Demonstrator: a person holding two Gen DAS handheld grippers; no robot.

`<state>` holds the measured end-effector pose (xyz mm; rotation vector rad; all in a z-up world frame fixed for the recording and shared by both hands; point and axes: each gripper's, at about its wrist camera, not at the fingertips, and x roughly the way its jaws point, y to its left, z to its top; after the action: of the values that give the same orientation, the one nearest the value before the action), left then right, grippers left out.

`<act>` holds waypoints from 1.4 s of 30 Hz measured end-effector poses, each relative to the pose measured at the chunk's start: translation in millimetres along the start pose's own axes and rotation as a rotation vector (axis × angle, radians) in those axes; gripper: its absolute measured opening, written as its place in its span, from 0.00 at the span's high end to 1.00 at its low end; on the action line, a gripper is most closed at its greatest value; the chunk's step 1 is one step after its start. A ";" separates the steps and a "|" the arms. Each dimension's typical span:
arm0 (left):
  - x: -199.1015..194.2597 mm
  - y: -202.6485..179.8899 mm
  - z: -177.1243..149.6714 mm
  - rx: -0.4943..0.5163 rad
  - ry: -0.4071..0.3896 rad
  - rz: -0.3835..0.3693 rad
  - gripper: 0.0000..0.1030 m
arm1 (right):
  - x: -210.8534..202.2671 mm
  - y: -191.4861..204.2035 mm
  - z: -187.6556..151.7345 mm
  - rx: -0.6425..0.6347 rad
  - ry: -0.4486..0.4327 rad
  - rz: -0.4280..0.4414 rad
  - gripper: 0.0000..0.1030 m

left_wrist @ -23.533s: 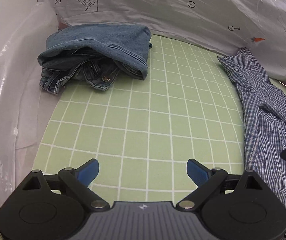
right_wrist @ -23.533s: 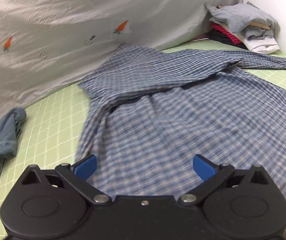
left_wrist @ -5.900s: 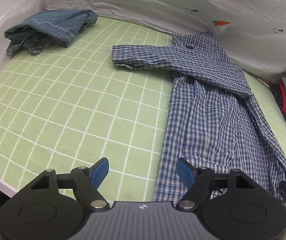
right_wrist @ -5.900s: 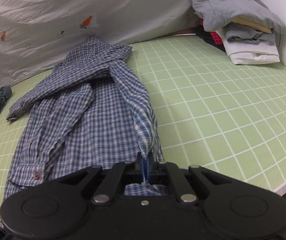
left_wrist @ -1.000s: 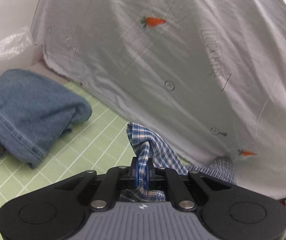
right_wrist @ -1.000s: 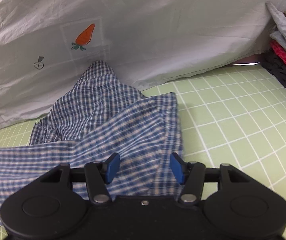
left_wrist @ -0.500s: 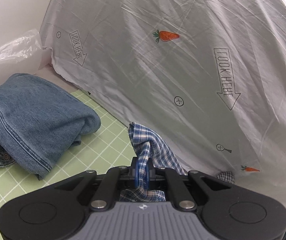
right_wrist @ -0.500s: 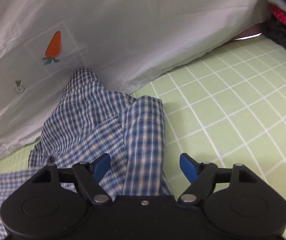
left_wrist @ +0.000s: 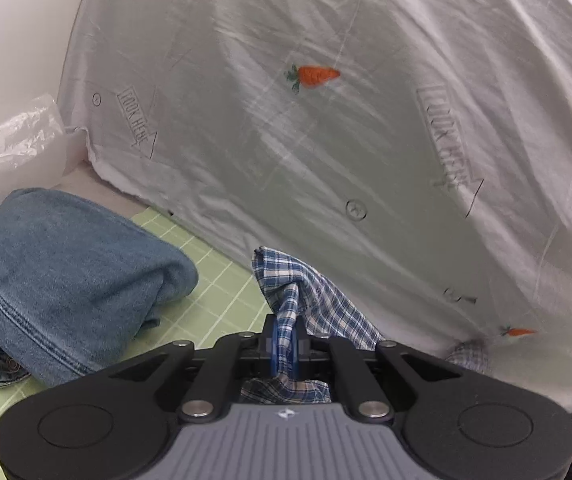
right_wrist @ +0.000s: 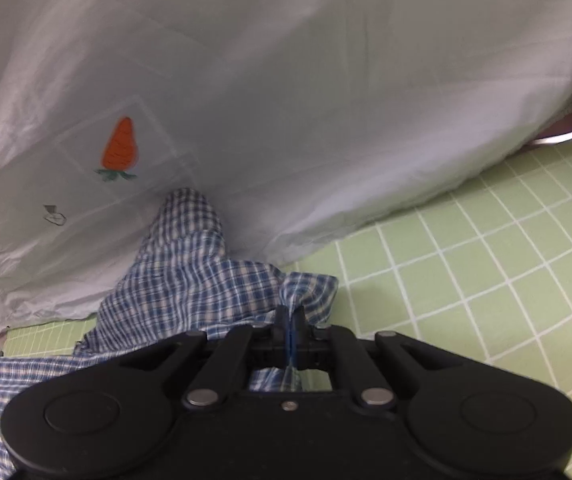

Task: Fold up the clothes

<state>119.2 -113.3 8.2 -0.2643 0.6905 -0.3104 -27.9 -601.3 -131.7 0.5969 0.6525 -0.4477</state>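
Shirt [left_wrist: 317, 300] mostly hidden behind both closed claws pinching it.

Carrot-print sheet [left_wrist: 325, 152], green grid mat [right_wrist: 485, 264]

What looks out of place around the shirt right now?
Nothing is damaged or spilled. The shirt is bunched against the backdrop sheet, pinched by both the left gripper and right gripper. The jeans lie loosely folded beside it.
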 end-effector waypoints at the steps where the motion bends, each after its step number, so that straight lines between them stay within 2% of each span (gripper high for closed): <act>1: 7.2 1.5 -5.6 0.010 0.030 0.025 0.93 | 2.4 -0.2 -1.2 -0.001 0.013 -0.015 0.98; 2: 13.3 3.0 -10.9 0.020 0.060 0.045 0.91 | 3.4 0.0 -2.1 -0.002 0.026 -0.031 0.97; 3: 19.2 5.2 -17.2 0.034 0.091 0.070 0.86 | 0.8 0.7 -2.6 -0.001 0.031 -0.054 0.86; 4: 23.5 7.6 -23.5 0.042 0.116 0.090 0.85 | -3.9 1.4 -3.5 0.000 0.029 -0.083 0.48; 6: 26.6 12.1 -33.8 0.030 0.147 0.091 0.85 | -19.4 3.1 -6.9 0.000 0.001 -0.149 0.04; 8: 26.1 14.5 -43.3 0.031 0.167 0.080 0.85 | -39.8 1.7 -13.0 -0.015 -0.036 -0.191 0.04; 11: 25.0 11.3 -55.9 0.042 0.200 0.059 0.88 | -67.9 -8.6 -36.4 -0.028 -0.007 -0.232 0.04; 13: 21.5 5.5 -60.8 0.041 0.210 0.019 0.92 | -86.8 -16.6 -54.5 -0.032 0.016 -0.259 0.04; 19: 1.2 -44.2 -75.9 0.135 0.244 -0.148 0.93 | -140.6 -40.6 -107.7 0.012 0.069 -0.337 0.04; 24: -31.7 -99.3 -113.6 0.221 0.323 -0.323 0.92 | -173.5 -51.7 -139.6 0.072 0.070 -0.374 0.04; 26: -43.5 -115.9 -134.7 0.248 0.381 -0.363 0.86 | -185.3 -53.2 -145.6 0.087 0.060 -0.369 0.04; 28: -55.2 -127.1 -154.2 0.288 0.426 -0.378 0.61 | -196.2 -52.0 -149.1 0.083 0.045 -0.359 0.04; 29: -62.0 -128.9 -161.5 0.316 0.433 -0.373 0.39 | -201.2 -50.8 -150.4 0.081 0.037 -0.355 0.04; 30: -68.7 -130.8 -168.9 0.344 0.441 -0.369 0.22 | -205.4 -48.4 -150.5 0.077 0.028 -0.349 0.04; 31: -74.8 -131.4 -174.4 0.370 0.443 -0.358 0.18 | -209.2 -45.5 -150.4 0.072 0.020 -0.340 0.04; 33: -82.3 -126.5 -176.5 0.403 0.425 -0.303 0.16 | -214.6 -36.7 -148.9 0.047 0.004 -0.318 0.04; 36: -81.9 -112.9 -173.2 0.397 0.406 -0.183 0.14 | -212.0 -15.3 -143.8 -0.022 -0.005 -0.280 0.04; 40: -71.6 -85.4 -169.3 0.333 0.431 -0.040 0.12 | -200.3 20.9 -135.1 -0.112 -0.014 -0.213 0.05; 42: -67.2 -73.2 -170.8 0.301 0.450 0.002 0.11 | -193.3 39.5 -133.8 -0.167 -0.018 -0.177 0.05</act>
<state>-56.2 -179.3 -54.6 0.0995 1.0727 -0.4738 -200.7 -448.2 -72.5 0.3781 0.7212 -0.5571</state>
